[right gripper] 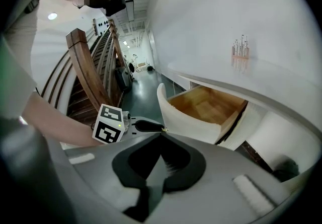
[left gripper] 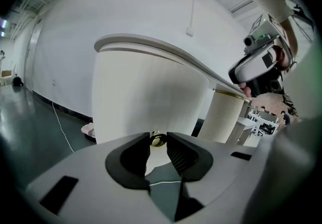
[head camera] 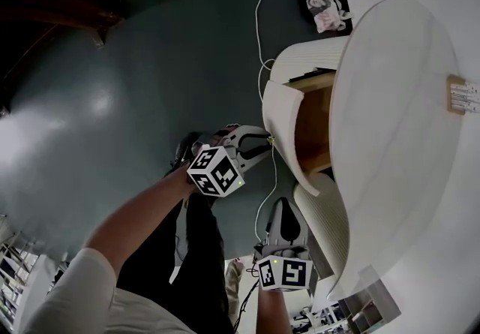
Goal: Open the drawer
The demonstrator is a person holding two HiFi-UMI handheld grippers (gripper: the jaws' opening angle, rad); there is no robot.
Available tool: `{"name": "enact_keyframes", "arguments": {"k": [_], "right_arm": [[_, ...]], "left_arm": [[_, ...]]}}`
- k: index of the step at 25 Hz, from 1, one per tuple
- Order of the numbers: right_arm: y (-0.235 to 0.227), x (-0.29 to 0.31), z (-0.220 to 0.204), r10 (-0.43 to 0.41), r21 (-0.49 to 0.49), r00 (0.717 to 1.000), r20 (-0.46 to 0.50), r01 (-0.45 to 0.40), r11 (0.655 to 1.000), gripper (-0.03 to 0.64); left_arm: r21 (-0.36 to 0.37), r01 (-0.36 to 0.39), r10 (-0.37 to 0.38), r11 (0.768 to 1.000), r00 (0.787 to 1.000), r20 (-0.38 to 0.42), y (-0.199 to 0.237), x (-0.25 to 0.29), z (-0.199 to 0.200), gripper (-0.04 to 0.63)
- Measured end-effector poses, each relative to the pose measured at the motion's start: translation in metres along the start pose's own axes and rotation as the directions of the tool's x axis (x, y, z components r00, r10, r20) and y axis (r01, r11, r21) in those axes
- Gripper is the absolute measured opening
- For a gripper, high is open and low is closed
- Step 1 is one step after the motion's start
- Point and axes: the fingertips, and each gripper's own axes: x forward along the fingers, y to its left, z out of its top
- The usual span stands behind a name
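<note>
Sticking out from under the white desk [head camera: 397, 122], the drawer [head camera: 281, 116] is open and shows its wooden inside. Its little gold knob [left gripper: 157, 140] sits right between the left gripper [left gripper: 158, 143] jaws, which squeeze it. The right gripper [right gripper: 161, 140] hangs near the drawer, jaws pressed together, holding nothing.

Probably an office: desks [left gripper: 257, 116], staircase [right gripper: 95, 74].

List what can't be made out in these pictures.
Inside of the drawer: right gripper view, its white front hides the near part; head view, the tabletop covers most.
Drawer knob: left gripper view, the left gripper covers its sides.
Stand on tabletop: right gripper view, too small.
Bundle on the floor: head view, too small.
</note>
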Motion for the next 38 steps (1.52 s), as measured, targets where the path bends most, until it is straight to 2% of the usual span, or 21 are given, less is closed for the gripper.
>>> {"name": "enact_keyframes", "arguments": {"k": [14, 27, 38], "right_arm": [[0.032, -0.010, -0.003, 0.032, -0.007, 0.999, -0.004, -0.032, 0.999, 0.011], [0.042, -0.015, 0.000, 0.031, -0.002, 0.999, 0.008, -0.031, 1.000, 0.011], [0.054, -0.020, -0.001, 0.075, -0.021, 0.997, 0.008, -0.075, 0.997, 0.011]], "left_arm": [[0.011, 0.011, -0.010, 1.000, 0.999, -0.054, -0.008, -0.041, -0.024, 0.107], [0.004, 0.016, -0.016, 1.000, 0.996, -0.092, -0.016, -0.068, -0.042, 0.107], [-0.019, -0.018, 0.016, 1.000, 0.993, -0.114, -0.017, -0.088, -0.055, 0.107]]}}
